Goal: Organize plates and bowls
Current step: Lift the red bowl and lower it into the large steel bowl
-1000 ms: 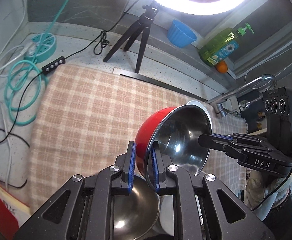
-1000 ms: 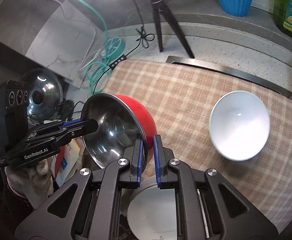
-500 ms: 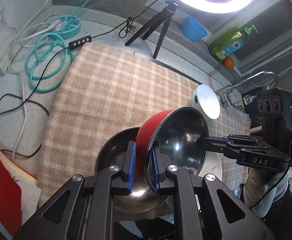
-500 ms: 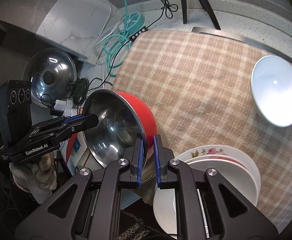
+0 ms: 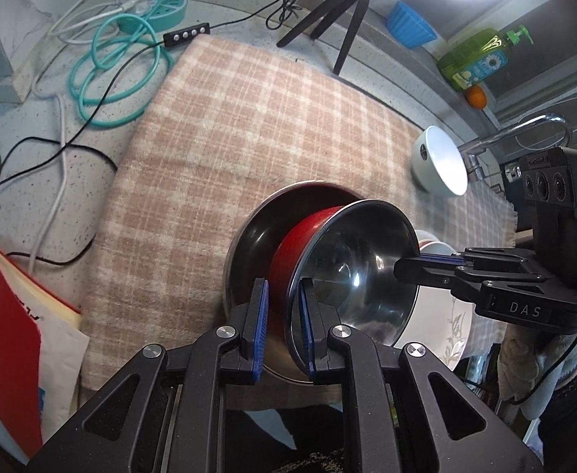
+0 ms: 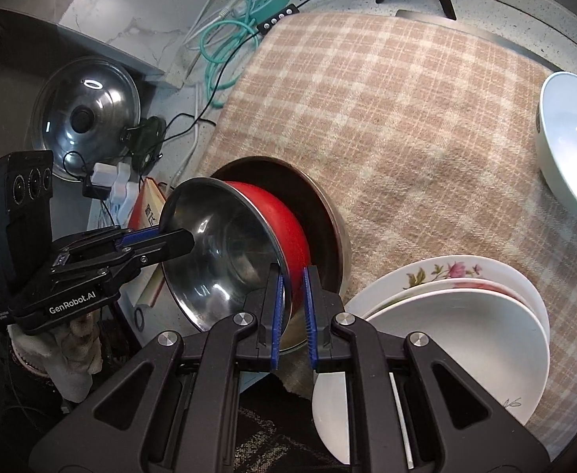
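Steeply down-tilted, left tongs (image 5: 282,327) and right tongs (image 6: 292,313) clamp red bowl (image 5: 300,244) rim, opposite sides.

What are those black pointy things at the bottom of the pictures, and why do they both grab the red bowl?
Those are two claws, each held in a person's hand, with a camera on top looking along its fingers. One picture comes from the left claw, the other from the right claw. Each pinches one side of the rim of a steel bowl with a red outside, tilted and dipping into a bigger dark metal bowl on the checked beige cloth. Also on the cloth are a white round bowl and a stack of white plates, some flowered. They are tidying the dishes.
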Demonstrator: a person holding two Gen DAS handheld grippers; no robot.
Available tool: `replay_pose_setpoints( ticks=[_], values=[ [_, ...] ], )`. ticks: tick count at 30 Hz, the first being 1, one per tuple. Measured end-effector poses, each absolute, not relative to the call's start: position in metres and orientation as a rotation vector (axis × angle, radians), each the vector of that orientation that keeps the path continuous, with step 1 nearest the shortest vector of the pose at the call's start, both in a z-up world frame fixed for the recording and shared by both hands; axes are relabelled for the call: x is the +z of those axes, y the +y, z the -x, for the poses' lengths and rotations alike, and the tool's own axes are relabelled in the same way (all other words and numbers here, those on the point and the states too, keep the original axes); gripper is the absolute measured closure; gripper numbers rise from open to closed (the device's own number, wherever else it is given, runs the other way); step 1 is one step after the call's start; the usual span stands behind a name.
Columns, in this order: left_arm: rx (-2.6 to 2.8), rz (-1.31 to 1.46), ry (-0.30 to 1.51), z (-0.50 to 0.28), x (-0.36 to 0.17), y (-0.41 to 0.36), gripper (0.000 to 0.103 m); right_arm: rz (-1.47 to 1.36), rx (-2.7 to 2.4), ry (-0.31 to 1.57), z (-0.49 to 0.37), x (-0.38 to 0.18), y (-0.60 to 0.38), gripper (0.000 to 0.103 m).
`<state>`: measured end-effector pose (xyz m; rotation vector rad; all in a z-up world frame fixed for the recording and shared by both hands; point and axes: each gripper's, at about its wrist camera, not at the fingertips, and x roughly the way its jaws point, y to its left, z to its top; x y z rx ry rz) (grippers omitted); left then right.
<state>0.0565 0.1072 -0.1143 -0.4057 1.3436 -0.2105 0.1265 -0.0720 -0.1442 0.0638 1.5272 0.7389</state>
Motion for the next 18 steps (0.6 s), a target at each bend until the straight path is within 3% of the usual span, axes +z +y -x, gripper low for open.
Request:
replay_pose_setpoints(
  ticks=[13,18],
  values=[
    [-0.186,0.296,1.388,-0.057,-0.129,0.098,0.090,0.039,0.710,1.545,-0.121,-0.160,-0.053,0.093],
    [-0.186,0.266,1.371,-0.060,-0.126,0.096,0.088,0.053,0.711,1.535,-0.124,-0.159,-0.053,0.087]
  ],
)
